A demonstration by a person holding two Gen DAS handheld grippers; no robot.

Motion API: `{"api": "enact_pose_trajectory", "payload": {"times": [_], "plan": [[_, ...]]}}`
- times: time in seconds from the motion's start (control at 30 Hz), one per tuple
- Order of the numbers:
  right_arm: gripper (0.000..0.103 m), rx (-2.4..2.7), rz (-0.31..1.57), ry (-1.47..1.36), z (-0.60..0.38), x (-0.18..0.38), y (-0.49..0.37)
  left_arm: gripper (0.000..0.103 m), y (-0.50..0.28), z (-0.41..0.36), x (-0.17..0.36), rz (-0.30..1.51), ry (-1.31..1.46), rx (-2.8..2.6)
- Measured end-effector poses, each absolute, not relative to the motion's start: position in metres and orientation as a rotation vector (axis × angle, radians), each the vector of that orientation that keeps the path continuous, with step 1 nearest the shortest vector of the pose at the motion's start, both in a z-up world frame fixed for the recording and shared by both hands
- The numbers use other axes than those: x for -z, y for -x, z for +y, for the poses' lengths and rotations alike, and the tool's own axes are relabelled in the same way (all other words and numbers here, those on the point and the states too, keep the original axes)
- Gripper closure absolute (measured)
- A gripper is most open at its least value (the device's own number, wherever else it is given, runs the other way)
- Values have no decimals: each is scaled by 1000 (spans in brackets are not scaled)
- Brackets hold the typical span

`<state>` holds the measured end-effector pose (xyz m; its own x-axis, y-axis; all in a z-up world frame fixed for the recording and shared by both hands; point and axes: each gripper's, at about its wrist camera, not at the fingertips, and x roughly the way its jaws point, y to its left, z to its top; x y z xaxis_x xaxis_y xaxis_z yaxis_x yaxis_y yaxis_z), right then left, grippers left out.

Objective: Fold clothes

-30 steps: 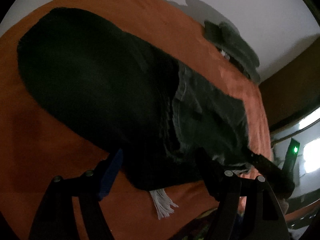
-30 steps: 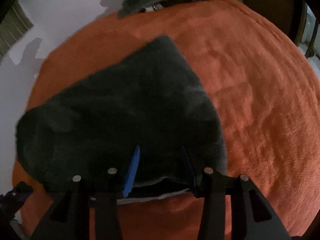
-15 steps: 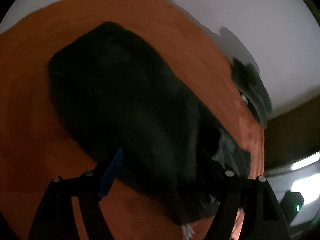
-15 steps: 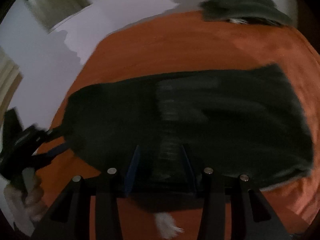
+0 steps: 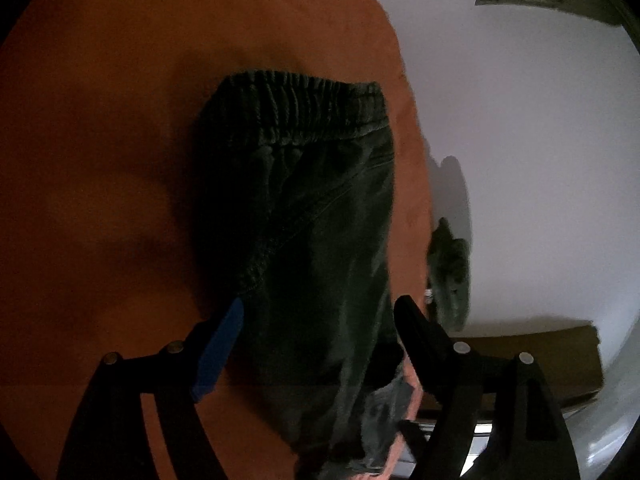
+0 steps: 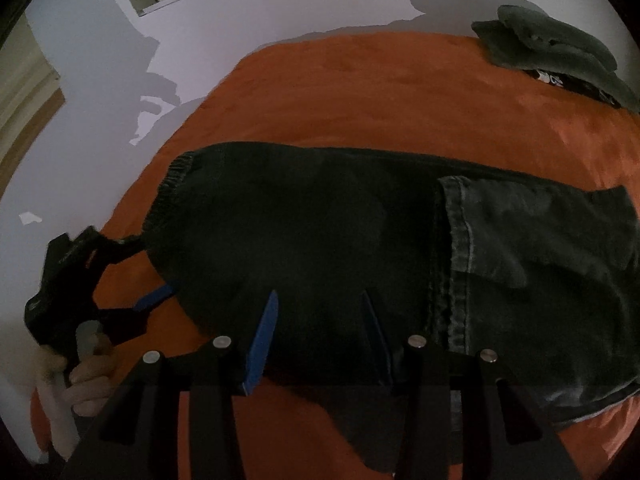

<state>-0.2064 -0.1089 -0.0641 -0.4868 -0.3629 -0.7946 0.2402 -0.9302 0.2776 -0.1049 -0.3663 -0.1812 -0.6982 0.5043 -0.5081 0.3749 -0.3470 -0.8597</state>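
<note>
Dark green corduroy trousers lie folded lengthwise across the orange bed cover, elastic waistband at the left end, leg hems doubled back over the right end. Left gripper sits at the waistband corner, fingers spread wide astride the cloth. They have just been opening; the pads do not look to be pressing on anything, so it reads as let go. Right gripper is over the near edge at mid length, fingers part open. Cloth seems to hang from between them, but whether they pinch it I cannot tell.

Risks: the near edge droops off below the right fingers, so lifting from there could drag the top layer and skew the fold. The waistband corner, now free, could slump or flip open. The doubled hem layer at right sits loose and may slide. Another dark pile lies at the far right, well apart.
</note>
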Motion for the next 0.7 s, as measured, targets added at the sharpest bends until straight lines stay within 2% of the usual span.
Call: {"api": "enact_pose_trajectory", "payload": {"times": [0.13, 0.33, 0.4, 0.63, 0.67, 0.7], "plan": [[61, 2451, -191, -1380, -107, 72, 204, 22, 108, -362, 197, -1753, 1159, -2120], [61, 2433, -224, -1439, -107, 89, 206, 21, 103, -370, 224, -1920, 943, -1894], [61, 2420, -230, -1443, -108, 89, 207, 21, 106, -366, 227, -1910, 887, -1823], [61, 2432, -224, -1424, -94, 85, 206, 23, 115, -345, 217, -1751, 997, -2005], [61, 2437, -223, -1421, -91, 84, 205, 26, 115, -343, 214, -1727, 1004, -2033], [61, 2444, -224, -1421, -89, 84, 205, 42, 115, -341, 212, -1708, 1010, -2055]]}}
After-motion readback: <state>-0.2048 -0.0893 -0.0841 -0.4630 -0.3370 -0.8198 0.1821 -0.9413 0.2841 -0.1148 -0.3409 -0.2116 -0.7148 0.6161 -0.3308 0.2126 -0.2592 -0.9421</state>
